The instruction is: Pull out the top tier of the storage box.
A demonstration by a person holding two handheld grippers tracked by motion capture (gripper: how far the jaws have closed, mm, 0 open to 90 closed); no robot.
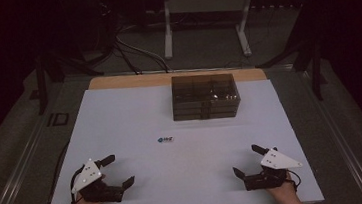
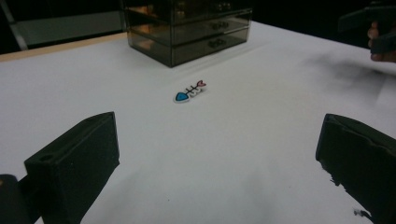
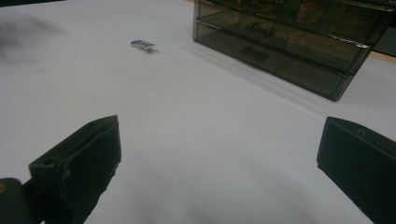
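Fishbone-shaped trinket, blue at one end and red at the other, lies flat on the white table, roughly at its centre, untouched and apart from everything else. It sits between the two grippers and the drawer box, in front of the box and well clear of it.

Progress, judged from the layout: nothing has been started. The left gripper rests at the near left of the table with its jaws spread wide and nothing between them. The right gripper rests at the near right, likewise spread and empty. Both stand well apart from the trinket. The likely work, picking the trinket up and stowing it, remains wholly to be done.

Containers: one smoked, see-through drawer box stands at the far middle of the table, near the wooden edge strip. The right gripper view shows stacked drawers with small handles on their fronts, all appearing pushed in. Small glinting items show through the top, but what they are cannot be made out. No drawer stands ready to receive the trinket, so one would need opening first.
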